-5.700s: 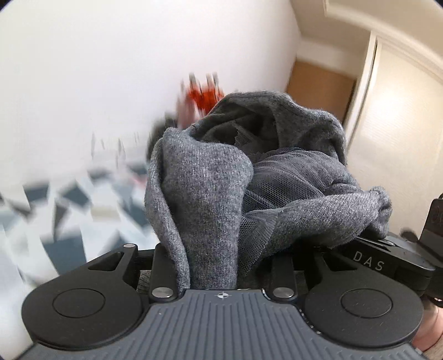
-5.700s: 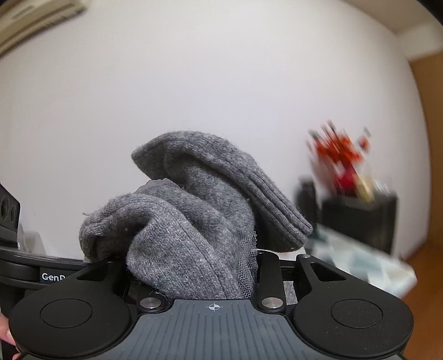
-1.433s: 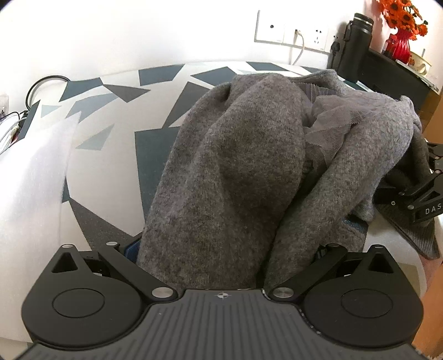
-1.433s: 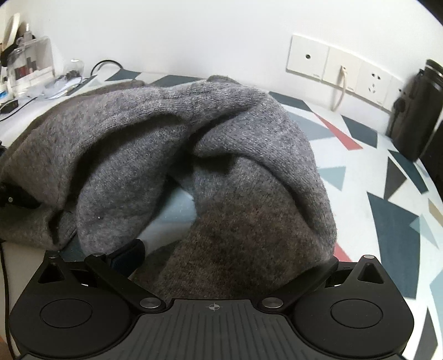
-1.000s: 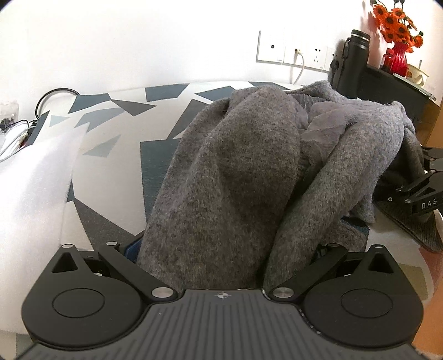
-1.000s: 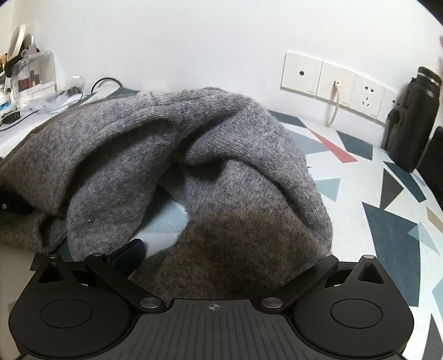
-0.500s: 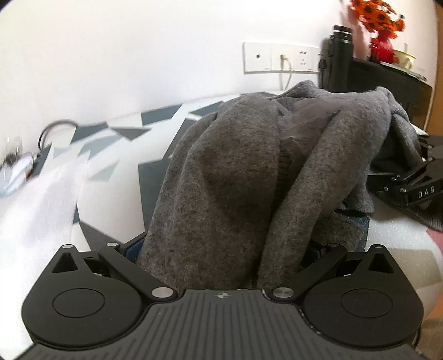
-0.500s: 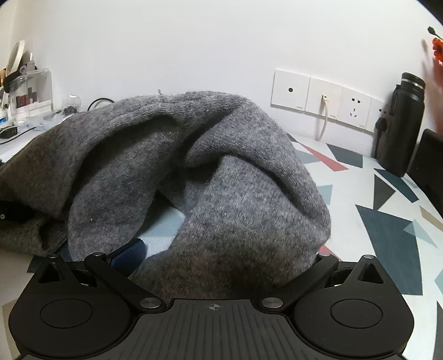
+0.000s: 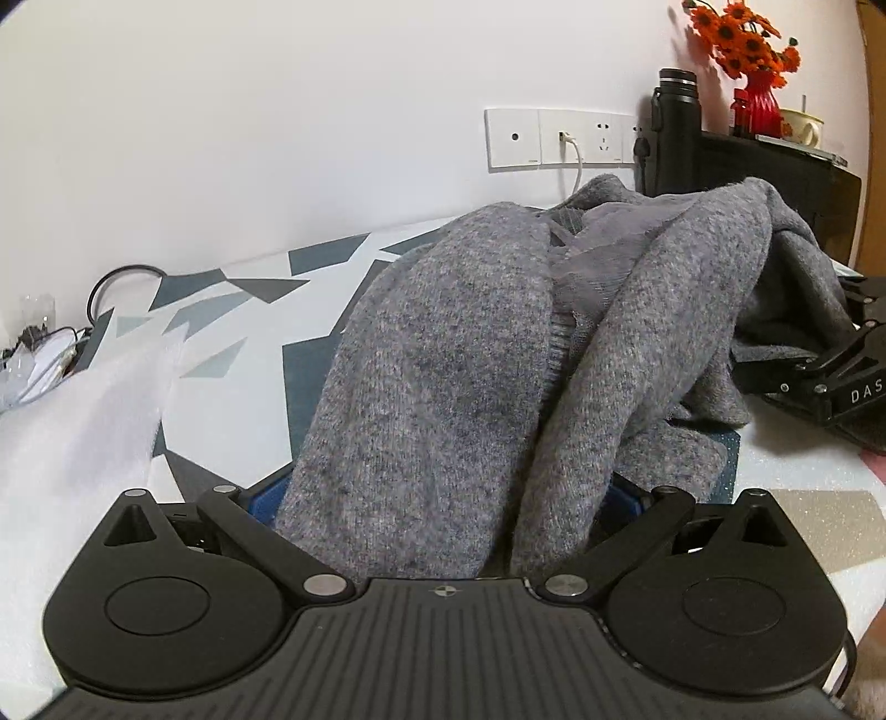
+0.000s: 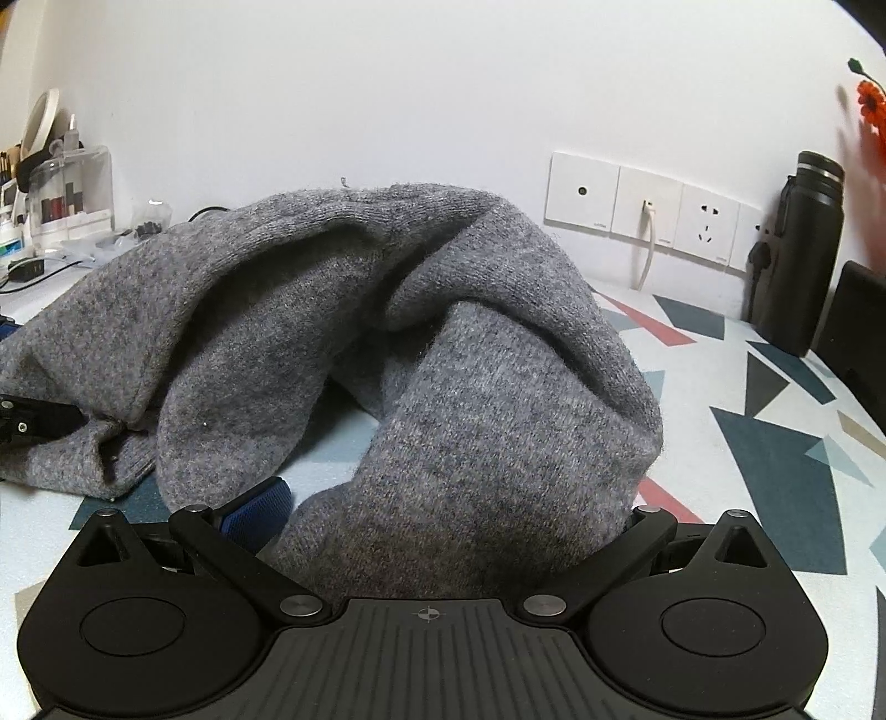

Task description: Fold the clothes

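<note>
White wall and a tabletop (image 9: 221, 399) with a blue-grey triangle print formed the setting; a socket strip (image 10: 648, 213) and a black flask (image 10: 797, 249) stood ahead and to the right of the right tongs (image 10: 443, 531), and a vase of orange flowers (image 9: 747, 50) stood far ahead and right of the left tongs (image 9: 443, 520).

Between both tools lay the grey knitted garment (image 9: 443, 354), heaped on the cloth-covered surface, its mesh lining (image 9: 603, 243) exposed just ahead of the left tool. Several seconds earlier the same garment had hung bunched in the air, pinched in both tools; by this moment it rested on the table, with both tools low and level behind it.

Both pairs of linkage arms were splayed wide, so each tool stood with its jaws apart. Knit still lay draped between the fingers of each, one blue pad (image 10: 257, 507) of the right tool showing beside the fabric.

Judged from this, the lay-down step was complete but the garment remained crumpled; spreading it flat seemed necessary before any fold.
</note>
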Tool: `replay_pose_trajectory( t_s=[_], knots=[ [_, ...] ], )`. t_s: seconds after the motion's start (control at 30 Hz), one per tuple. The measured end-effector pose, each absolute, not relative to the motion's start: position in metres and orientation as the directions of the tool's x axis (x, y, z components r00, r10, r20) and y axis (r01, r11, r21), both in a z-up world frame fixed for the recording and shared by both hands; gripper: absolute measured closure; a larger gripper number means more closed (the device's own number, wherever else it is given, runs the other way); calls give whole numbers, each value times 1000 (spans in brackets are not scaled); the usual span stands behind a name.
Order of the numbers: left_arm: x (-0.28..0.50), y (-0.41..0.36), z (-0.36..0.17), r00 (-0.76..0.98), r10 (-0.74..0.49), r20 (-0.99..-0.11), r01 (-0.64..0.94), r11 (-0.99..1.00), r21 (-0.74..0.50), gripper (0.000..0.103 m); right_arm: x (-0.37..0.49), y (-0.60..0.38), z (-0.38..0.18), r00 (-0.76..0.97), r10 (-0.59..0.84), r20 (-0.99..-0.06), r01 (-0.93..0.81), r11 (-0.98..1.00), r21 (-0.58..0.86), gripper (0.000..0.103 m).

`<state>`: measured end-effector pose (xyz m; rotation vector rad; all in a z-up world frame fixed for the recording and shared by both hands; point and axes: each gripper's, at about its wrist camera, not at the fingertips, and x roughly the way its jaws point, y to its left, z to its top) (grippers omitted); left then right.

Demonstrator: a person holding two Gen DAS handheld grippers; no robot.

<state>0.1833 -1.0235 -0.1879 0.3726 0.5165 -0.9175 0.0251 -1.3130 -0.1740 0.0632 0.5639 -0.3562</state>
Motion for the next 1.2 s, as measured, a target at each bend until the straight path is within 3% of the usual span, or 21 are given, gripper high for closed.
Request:
replay_pose_trajectory(
  t_s=[0.47, 0.7, 1.2],
  knots=[
    [193, -1021, -190, 463, -663, -588, 830, 557, 25, 0, 34, -1312, -169, 777, -282, -562, 285, 955, -85, 1],
    [185, -1025, -189, 497, -650, -575, 822, 565, 72, 0, 29, -1306, -171, 794, -305, -525, 288, 950, -117, 1],
    [183, -1025, -190, 510, -646, -568, 815, 575, 78, 0, 23, -1312, -170, 799, -240, -552, 244, 967, -68, 1]
  ],
)
